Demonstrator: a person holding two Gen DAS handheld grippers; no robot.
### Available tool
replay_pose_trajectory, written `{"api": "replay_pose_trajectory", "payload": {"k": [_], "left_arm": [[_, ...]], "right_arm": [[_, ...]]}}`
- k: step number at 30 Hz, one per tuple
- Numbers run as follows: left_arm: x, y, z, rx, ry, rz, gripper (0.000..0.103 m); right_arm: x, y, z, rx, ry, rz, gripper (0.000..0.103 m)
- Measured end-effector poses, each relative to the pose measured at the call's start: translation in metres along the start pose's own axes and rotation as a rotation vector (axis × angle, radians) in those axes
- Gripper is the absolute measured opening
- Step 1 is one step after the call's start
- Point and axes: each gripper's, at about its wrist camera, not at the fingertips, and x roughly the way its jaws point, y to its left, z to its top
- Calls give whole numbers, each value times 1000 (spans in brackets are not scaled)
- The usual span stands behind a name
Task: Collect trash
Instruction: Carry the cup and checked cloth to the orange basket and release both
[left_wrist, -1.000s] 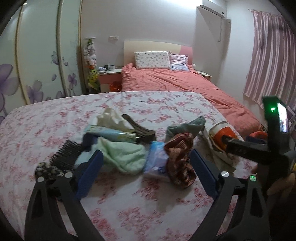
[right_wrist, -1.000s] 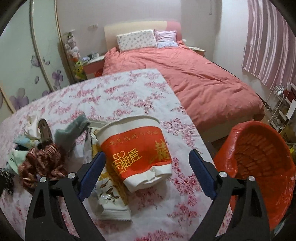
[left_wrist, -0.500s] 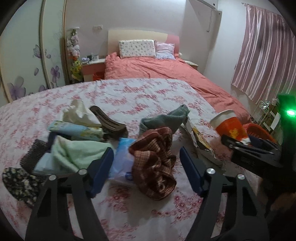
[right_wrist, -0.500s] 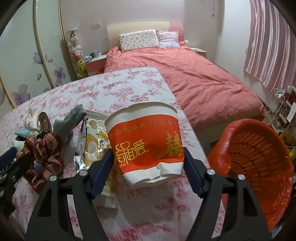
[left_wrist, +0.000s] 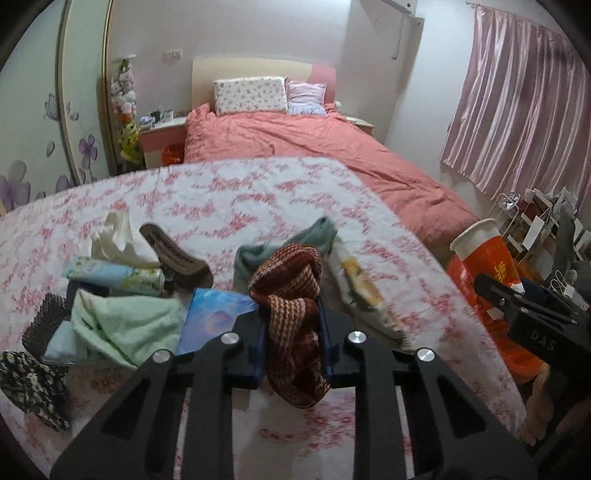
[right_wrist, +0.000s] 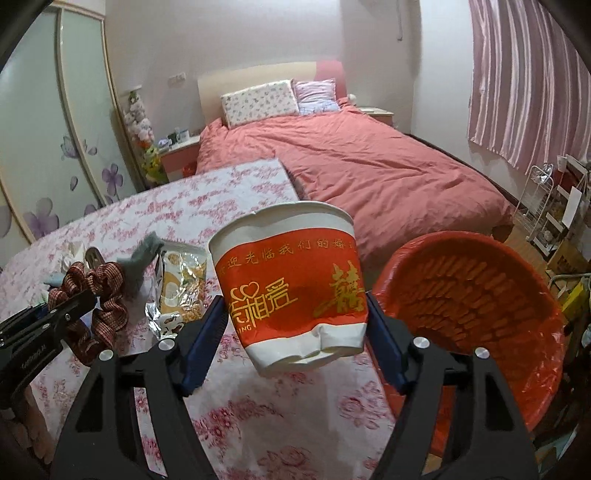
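Observation:
My left gripper (left_wrist: 291, 328) is shut on a brown striped knitted cloth (left_wrist: 291, 295), pinched between its blue pads above the floral table cover (left_wrist: 221, 206). My right gripper (right_wrist: 295, 332) is shut on a red and white paper cup (right_wrist: 291, 284), dented at its base and lifted off the table. The cup (left_wrist: 487, 251) also shows at the right of the left wrist view. An orange-lined trash basket (right_wrist: 480, 295) stands just right of the cup, off the table edge. A crinkled snack wrapper (right_wrist: 183, 284) lies left of the cup.
A pile lies on the table's left: green towel (left_wrist: 122, 325), blue packet (left_wrist: 218, 317), tube (left_wrist: 114, 275), brown sole (left_wrist: 173, 254), white tissue (left_wrist: 118, 236), grey sock (left_wrist: 295, 240), black brush (left_wrist: 44, 325). A red bed (right_wrist: 369, 166) is behind, a wire rack (right_wrist: 554, 206) at right.
My left gripper moved right over the pile and closed on the brown knitted cloth. My right gripper closed on the paper cup and lifted it toward the basket.

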Motion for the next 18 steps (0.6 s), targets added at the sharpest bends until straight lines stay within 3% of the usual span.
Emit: {"api": "replay_pose_trajectory", "payload": {"k": [7, 18], "left_arm": [[-29, -34, 11, 23, -73, -39, 23], [-31, -136, 21, 110, -97, -224, 23]], "right_arm": [[-26, -29, -1, 48, -60, -31, 73], [-40, -92, -9, 166, -110, -134, 73]]}}
